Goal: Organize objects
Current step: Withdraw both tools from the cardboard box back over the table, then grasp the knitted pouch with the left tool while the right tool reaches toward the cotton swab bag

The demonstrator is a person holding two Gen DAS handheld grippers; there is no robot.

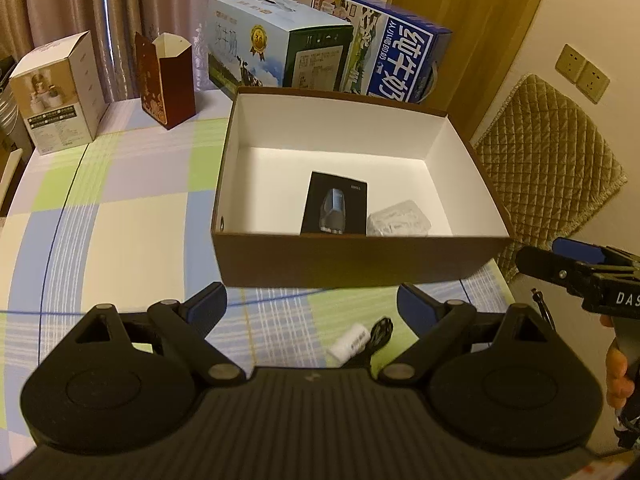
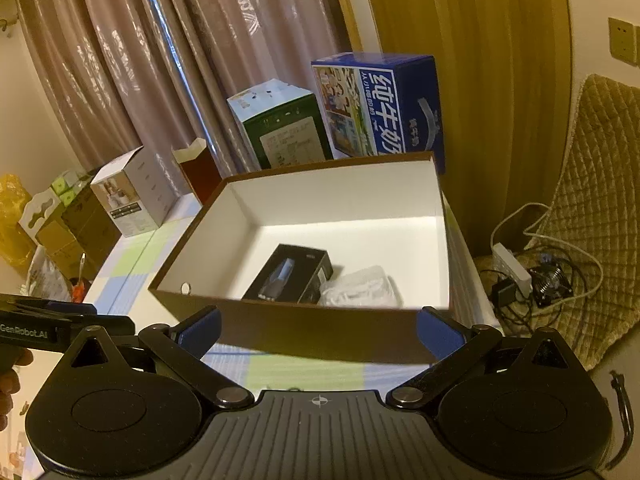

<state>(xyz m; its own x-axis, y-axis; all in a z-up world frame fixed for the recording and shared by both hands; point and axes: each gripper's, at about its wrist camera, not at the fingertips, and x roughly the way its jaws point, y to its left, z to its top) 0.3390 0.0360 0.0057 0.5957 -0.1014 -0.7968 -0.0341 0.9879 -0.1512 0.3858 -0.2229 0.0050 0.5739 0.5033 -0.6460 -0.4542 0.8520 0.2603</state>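
Note:
An open brown box with a white inside stands on the checked tablecloth; it shows in the right wrist view too. In it lie a black product box and a white plastic packet. A small white charger with a black cable lies on the cloth in front of the box. My left gripper is open and empty just above the charger. My right gripper is open and empty at the box's near wall; it shows at the right edge of the left wrist view.
Two milk cartons stand behind the box. A dark red open carton and a white product box stand at the far left. A quilted chair is on the right. A power strip and cables lie on it.

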